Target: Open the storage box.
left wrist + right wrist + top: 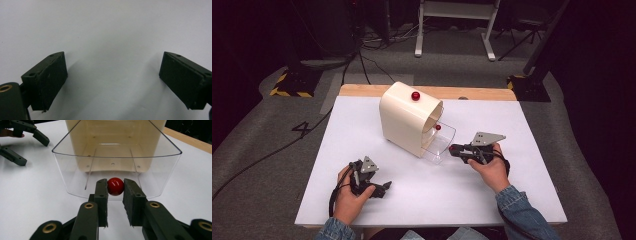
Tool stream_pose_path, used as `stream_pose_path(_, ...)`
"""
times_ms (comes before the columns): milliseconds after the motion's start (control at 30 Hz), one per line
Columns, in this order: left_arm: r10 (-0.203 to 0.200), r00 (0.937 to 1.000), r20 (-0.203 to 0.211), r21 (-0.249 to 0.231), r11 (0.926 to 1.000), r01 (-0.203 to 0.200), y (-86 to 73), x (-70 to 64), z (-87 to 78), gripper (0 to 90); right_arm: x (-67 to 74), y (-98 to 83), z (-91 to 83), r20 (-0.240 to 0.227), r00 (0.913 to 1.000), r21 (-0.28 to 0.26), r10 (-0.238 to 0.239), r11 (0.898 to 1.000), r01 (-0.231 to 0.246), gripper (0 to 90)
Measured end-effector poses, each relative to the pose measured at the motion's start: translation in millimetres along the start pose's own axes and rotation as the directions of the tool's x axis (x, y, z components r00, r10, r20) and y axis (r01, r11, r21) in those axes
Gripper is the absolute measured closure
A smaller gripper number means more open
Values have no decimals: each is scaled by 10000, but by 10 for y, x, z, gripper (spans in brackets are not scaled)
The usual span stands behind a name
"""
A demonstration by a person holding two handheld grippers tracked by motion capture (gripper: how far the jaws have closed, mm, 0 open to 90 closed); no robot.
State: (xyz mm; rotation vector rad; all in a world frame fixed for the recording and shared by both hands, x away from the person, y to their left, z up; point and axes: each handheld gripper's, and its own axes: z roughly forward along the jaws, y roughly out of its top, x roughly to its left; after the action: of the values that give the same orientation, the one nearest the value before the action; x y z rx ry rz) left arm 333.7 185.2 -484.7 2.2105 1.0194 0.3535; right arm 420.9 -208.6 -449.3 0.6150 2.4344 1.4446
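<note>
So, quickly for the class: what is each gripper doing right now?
Left gripper: open, nothing between its jaws, above the white table.
Right gripper: shut on the red knob of the clear drawer.

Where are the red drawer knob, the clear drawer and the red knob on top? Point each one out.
red drawer knob (115, 186), right gripper view, its round front.
clear drawer (75, 173), right gripper view, its curved front wall.
top red knob (415, 96), high view, its round top.
</note>
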Motion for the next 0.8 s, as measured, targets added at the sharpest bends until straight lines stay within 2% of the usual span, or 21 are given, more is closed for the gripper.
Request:
stream_pose_path(67,-8,10000,5,13,10000,8,2,0,0,81,9,-43,-81,29,10000,-9,47,10000,-47,742)
stream_pose_path(400,31,10000,4,28,10000,-31,5,3,0,80,18,-165,-252,143,9996,-1,234,9997,-234,742)
stream_pose_path(800,-2,10000,-7,9,10000,2,2,-1,0,81,-10,-341,-263,54,9988,341,488,9982,-489,740)
